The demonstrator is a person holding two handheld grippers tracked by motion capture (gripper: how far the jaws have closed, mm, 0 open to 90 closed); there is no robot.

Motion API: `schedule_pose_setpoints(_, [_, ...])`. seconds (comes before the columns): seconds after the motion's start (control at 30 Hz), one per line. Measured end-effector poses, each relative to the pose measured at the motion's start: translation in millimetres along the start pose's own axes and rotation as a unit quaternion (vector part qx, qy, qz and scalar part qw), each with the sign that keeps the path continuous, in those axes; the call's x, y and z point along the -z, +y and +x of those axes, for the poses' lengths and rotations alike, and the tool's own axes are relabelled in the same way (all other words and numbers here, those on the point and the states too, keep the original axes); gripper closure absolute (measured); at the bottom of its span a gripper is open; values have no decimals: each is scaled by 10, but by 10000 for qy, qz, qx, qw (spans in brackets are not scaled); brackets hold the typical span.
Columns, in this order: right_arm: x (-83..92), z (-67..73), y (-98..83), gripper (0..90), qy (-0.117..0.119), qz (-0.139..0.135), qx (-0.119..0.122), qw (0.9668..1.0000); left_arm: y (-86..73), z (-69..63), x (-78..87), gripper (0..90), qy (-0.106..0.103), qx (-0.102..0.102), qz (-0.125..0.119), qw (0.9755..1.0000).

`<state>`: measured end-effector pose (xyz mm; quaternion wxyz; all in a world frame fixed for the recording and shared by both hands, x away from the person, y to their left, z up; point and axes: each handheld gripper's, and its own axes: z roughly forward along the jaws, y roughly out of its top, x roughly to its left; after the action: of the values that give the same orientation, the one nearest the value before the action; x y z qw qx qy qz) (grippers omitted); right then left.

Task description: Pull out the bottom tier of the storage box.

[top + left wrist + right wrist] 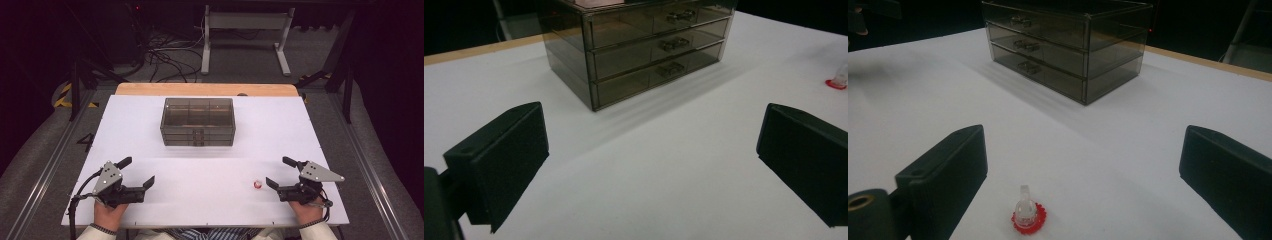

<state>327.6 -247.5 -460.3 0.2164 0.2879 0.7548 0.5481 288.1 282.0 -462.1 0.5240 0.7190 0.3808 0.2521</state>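
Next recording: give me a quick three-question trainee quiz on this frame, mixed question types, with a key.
1. True or false: the right gripper is shut on the small red-based object.
2. How many drawers does the smoky drawer box have? A) two B) three C) four
3. Which gripper is the small red-based object nearer to?

Key:
1. False: the jaws stand open and the object sits on the white table between them, untouched.
2. B.
3. The right gripper; the left gripper, also open, is across the table.

Dark room, grey floor (40,150), tangled cables (165,55)
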Motion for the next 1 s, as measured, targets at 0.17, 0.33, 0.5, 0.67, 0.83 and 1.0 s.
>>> schedule_pose_setpoints(0.17, [-13, -13, -12, 56, 17, 31, -36, 10000, -2, 2, -8, 11, -88, 71, -24, 9999])
schedule_pose_setpoints(0.33, [-26, -14, -19, 56, 40, 71, -53, 10000, 2, -10, -14, 8, -83, 57, -27, 9999])
schedule_pose_setpoints(0.5, [-38, -12, -24, 58, 62, 101, -57, 9999, 35, -33, 10, 19, -89, 45, 47, 9999])
schedule_pose_setpoints(0.67, [-44, -17, -27, 59, 68, 112, -60, 9999, 33, -31, 7, 16, -110, 21, 69, 9999])
schedule_pose_setpoints(0.83, [-52, -17, -29, 61, 70, 135, -66, 9999, 31, -43, -39, 26, -167, -109, 142, 9997])
schedule_pose_setpoints(1.0, [-61, -21, -32, 61, 74, 160, -71, 9998, 66, -34, -87, 30, -278, -61, 169, 9995])
